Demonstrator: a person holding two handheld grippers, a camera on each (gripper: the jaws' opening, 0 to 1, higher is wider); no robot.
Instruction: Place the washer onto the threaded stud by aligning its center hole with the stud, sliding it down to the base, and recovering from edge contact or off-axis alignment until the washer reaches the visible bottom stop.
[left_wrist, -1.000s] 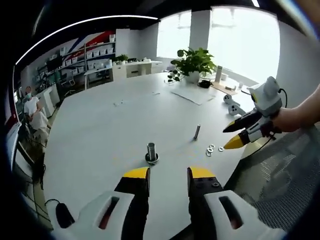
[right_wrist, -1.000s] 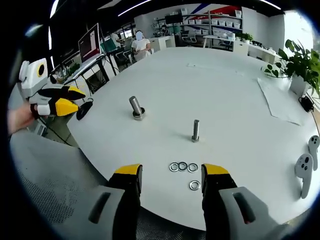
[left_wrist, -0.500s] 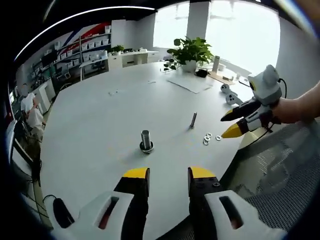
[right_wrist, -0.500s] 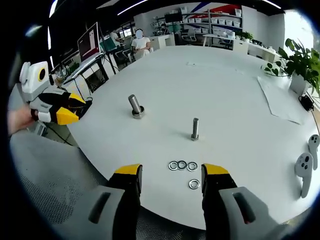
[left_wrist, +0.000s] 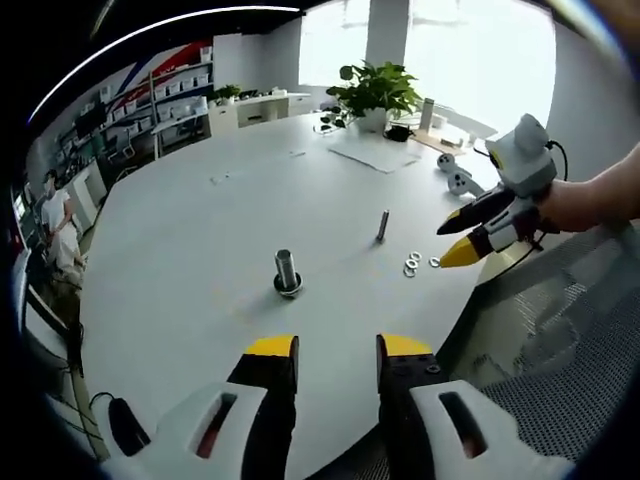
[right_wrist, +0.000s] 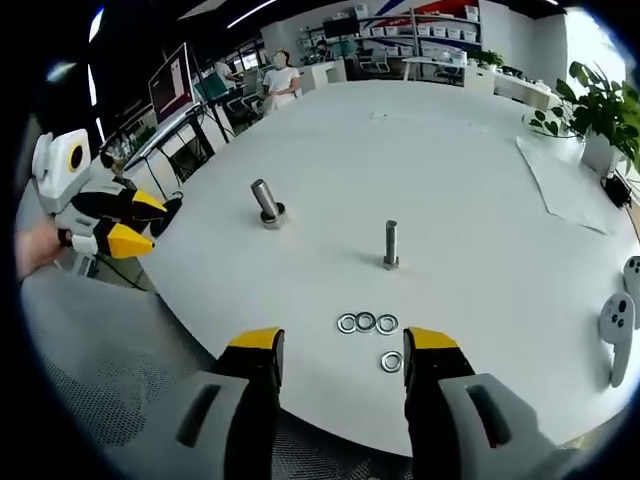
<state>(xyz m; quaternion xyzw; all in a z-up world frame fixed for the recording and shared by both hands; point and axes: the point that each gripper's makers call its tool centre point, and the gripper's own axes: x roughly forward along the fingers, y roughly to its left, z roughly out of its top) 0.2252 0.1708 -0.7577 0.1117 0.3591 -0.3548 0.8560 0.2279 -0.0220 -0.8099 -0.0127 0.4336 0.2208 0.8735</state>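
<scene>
On the white table (right_wrist: 470, 150) the thin threaded stud (right_wrist: 390, 245) stands upright; four washers (right_wrist: 366, 322) lie flat just in front of it, three in a row and the fourth washer (right_wrist: 391, 361) a little nearer to the right gripper (right_wrist: 338, 345); this gripper hangs over the table edge near the washers, its jaws wide apart and holding nothing; a thicker bolt (right_wrist: 266, 201) stands to the left of the stud, well apart; the left gripper (left_wrist: 335, 348) is beyond that bolt, jaws narrowly parted, empty
</scene>
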